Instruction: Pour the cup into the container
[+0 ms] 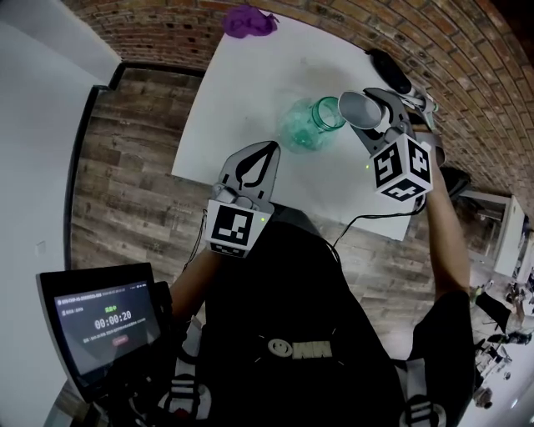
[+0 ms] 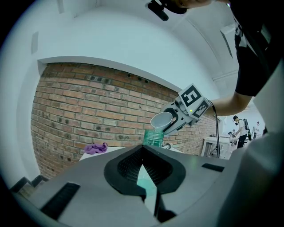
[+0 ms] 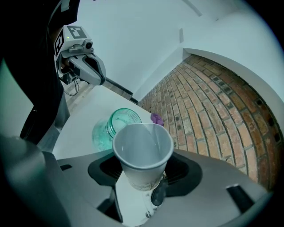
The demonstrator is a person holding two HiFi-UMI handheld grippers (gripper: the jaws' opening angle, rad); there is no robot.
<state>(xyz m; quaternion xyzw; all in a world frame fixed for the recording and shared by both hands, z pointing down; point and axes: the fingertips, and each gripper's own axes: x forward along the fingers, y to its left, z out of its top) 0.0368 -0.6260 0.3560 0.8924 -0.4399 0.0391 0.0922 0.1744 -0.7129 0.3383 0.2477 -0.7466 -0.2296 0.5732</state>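
- Head view: the white tabletop (image 1: 242,92) carries a green glass jar (image 1: 309,125) about its middle, mouth open, and a purple cloth (image 1: 248,21) at the far left corner. The right gripper (image 1: 367,113) holds a white paper cup (image 1: 359,106) in the air, just beside the jar's mouth on the side of the right edge. The left gripper (image 1: 269,150) hangs over the near edge, apart from the jar, its tips together.
- Left gripper view: its jaws meet at a point with nothing between them. Beyond them the jar stands upright, and the cup leans over its rim.
- Right gripper view: the jaws are clamped on the cup's lower wall, with the cup's mouth tipped toward the jar. I can see no contents inside it.
- Handling, as I judge it: the cup is light and thin-walled, so a hard squeeze would buckle it. A gentle grip low on the wall, as now, suits it best. The jar looks stiff, heavier, smooth and breakable, so a knock from the cup's rim could shift it. Its body below the ribbed neck is the place to steady it.
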